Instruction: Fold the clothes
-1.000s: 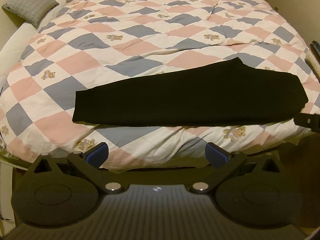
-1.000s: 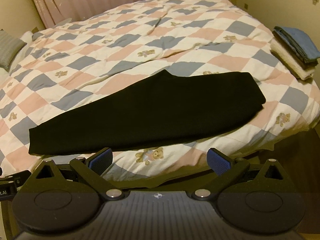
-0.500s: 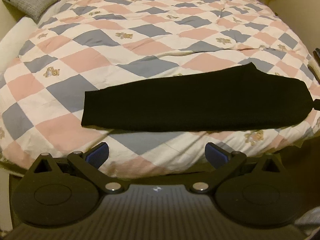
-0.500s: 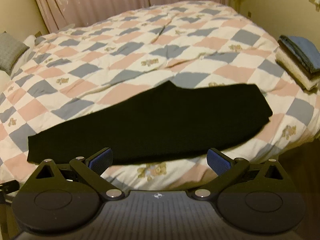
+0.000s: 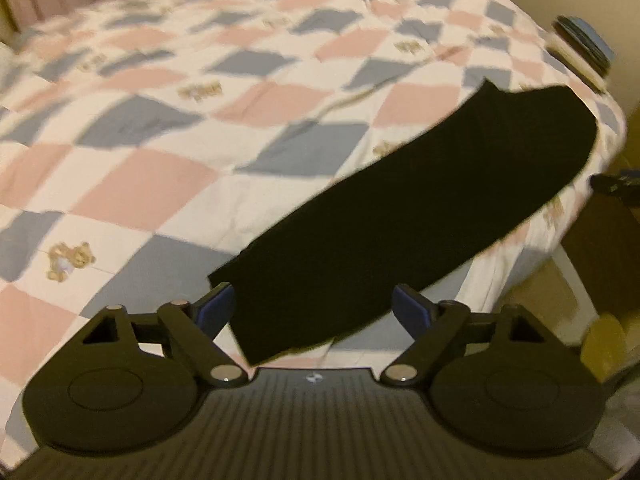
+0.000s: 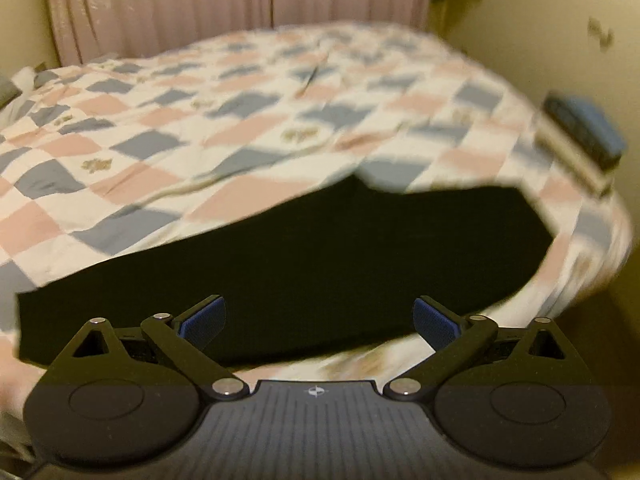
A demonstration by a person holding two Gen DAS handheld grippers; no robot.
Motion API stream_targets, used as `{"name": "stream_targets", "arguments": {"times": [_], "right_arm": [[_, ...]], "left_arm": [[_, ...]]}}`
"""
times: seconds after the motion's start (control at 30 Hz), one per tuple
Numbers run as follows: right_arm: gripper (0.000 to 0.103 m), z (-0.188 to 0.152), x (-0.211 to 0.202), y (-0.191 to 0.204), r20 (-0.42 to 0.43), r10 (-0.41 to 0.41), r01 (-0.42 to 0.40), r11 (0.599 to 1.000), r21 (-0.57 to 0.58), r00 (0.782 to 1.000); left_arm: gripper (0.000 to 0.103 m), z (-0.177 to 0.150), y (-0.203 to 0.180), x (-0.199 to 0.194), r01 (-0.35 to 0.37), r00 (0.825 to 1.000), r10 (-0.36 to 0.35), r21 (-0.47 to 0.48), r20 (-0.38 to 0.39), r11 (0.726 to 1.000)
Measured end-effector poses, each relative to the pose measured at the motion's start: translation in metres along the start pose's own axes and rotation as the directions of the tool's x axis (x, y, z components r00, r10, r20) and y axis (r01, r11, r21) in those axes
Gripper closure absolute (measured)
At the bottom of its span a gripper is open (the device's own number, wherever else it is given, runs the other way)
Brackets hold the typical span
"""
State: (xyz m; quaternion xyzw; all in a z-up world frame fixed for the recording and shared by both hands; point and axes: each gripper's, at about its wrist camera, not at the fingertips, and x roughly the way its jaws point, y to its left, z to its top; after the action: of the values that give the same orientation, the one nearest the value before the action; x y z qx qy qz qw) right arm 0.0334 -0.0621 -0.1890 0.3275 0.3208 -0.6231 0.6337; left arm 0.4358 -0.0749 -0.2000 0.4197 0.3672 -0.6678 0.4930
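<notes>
A long black garment (image 5: 420, 208) lies flat near the front edge of a bed, folded into a narrow strip. In the left wrist view my left gripper (image 5: 314, 307) is open, its blue pads on either side of the strip's narrow left end. The same black garment (image 6: 300, 264) fills the middle of the right wrist view. My right gripper (image 6: 318, 322) is open above its front edge, nearer the wide right end. Nothing is held. Both views are motion-blurred.
The bed carries a pink, blue and white checked quilt (image 5: 168, 128) with teddy-bear prints. A stack of folded clothes (image 6: 580, 132) sits at the bed's right edge, also visible as folded clothes (image 5: 584, 46). Pink curtains (image 6: 200, 4) hang behind. A dark floor (image 5: 600, 236) lies right of the bed.
Both grippers have moved in toward the bed. The left one swung to the garment's narrow left end; the right one closed in over its front edge. Both stayed open.
</notes>
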Motion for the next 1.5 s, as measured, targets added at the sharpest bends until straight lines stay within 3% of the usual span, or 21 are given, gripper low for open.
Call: {"name": "stream_targets", "arguments": {"times": [0.17, 0.33, 0.5, 0.7, 0.83, 0.97, 1.07, 1.23, 1.33, 1.43, 1.5], "right_arm": [[0.013, -0.031, 0.017, 0.094, -0.093, 0.064, -0.06, 0.997, 0.047, 0.994], [0.035, -0.072, 0.043, 0.188, -0.158, 0.07, -0.096, 0.981, -0.166, 0.985], [0.038, -0.109, 0.068, 0.273, -0.097, 0.063, -0.102, 0.874, -0.475, 0.993], [0.039, -0.141, 0.083, 0.35, -0.001, 0.171, -0.129, 0.741, -0.659, 0.985], [0.04, -0.169, 0.092, 0.38, 0.074, 0.17, -0.06, 0.668, -0.742, 0.983], [0.041, -0.198, 0.111, 0.403, 0.15, 0.121, 0.062, 0.541, -0.838, 0.981], [0.042, -0.216, 0.121, 0.413, 0.238, 0.106, 0.161, 0.472, -0.866, 0.965], [0.043, -0.218, 0.14, 0.426, 0.382, 0.069, 0.318, 0.432, -0.844, 0.921], [0.044, -0.219, 0.149, 0.427, 0.37, 0.055, 0.311, 0.435, -0.845, 0.928], [0.049, -0.223, 0.151, 0.426, 0.382, 0.061, 0.322, 0.428, -0.844, 0.922], [0.05, -0.223, 0.153, 0.424, 0.392, 0.059, 0.331, 0.432, -0.839, 0.918]], "left_arm": [[0.023, 0.002, 0.062, 0.038, 0.132, 0.989, -0.13, 0.03, -0.063, 0.991], [0.028, 0.013, 0.098, 0.077, 0.251, 0.966, -0.242, 0.097, -0.093, 0.963], [0.03, 0.038, 0.113, 0.111, 0.327, 0.943, -0.311, 0.166, -0.119, 0.93], [0.03, 0.059, 0.121, 0.152, 0.425, 0.902, -0.403, 0.161, -0.152, 0.891], [0.03, 0.058, 0.125, 0.171, 0.456, 0.887, -0.429, 0.177, -0.17, 0.872], [0.03, 0.058, 0.131, 0.177, 0.51, 0.858, -0.485, 0.16, -0.169, 0.845], [0.03, 0.057, 0.131, 0.178, 0.531, 0.846, -0.503, 0.177, -0.179, 0.829], [0.031, 0.057, 0.125, 0.186, 0.57, 0.819, -0.53, 0.207, -0.222, 0.795], [0.031, 0.059, 0.119, 0.197, 0.607, 0.79, -0.55, 0.226, -0.269, 0.762], [0.032, 0.062, 0.117, 0.21, 0.652, 0.751, -0.577, 0.222, -0.321, 0.725], [0.045, 0.064, 0.119, 0.215, 0.659, 0.743, -0.578, 0.222, -0.338, 0.718]]}}
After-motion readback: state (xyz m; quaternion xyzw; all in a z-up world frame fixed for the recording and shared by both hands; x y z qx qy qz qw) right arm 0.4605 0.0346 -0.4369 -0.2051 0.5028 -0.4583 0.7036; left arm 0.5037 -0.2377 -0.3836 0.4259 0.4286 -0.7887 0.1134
